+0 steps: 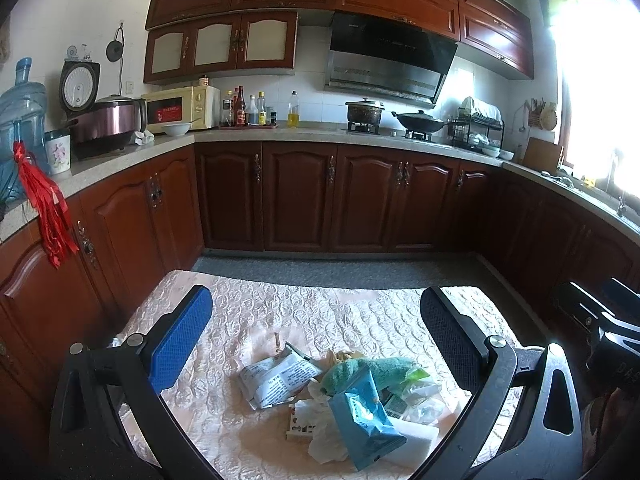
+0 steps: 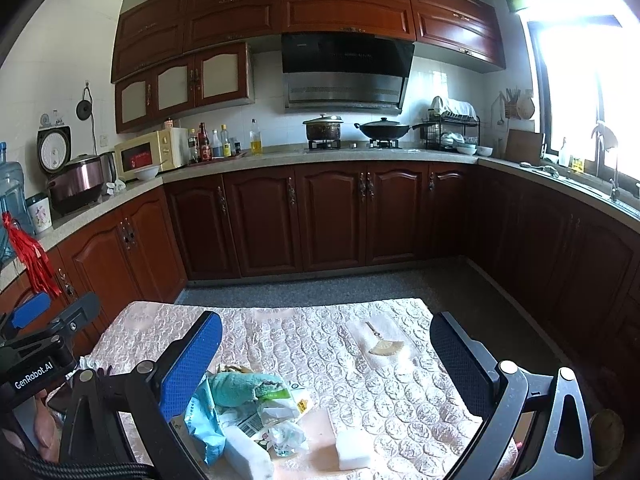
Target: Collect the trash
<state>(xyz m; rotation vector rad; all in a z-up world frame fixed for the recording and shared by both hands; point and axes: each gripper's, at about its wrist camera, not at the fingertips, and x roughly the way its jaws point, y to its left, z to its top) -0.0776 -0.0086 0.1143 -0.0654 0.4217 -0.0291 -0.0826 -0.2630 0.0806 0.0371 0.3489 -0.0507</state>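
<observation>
Kitchen, quilted desk (image 1: 280, 304): trash pile (image 1: 340, 396) with teal cloth (image 1: 368, 370) and blue packet (image 1: 364, 420). Left hand-held gripper (image 1: 316, 340) and right hand-held gripper (image 2: 326, 360) both hung spread, empty.

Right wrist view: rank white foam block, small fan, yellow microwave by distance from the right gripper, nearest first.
From the right gripper:
1. White foam block, on the table between the fingers, low in view.
2. Small fan, farther up the table, right of centre.
3. Yellow microwave, on the far-left counter.
</observation>
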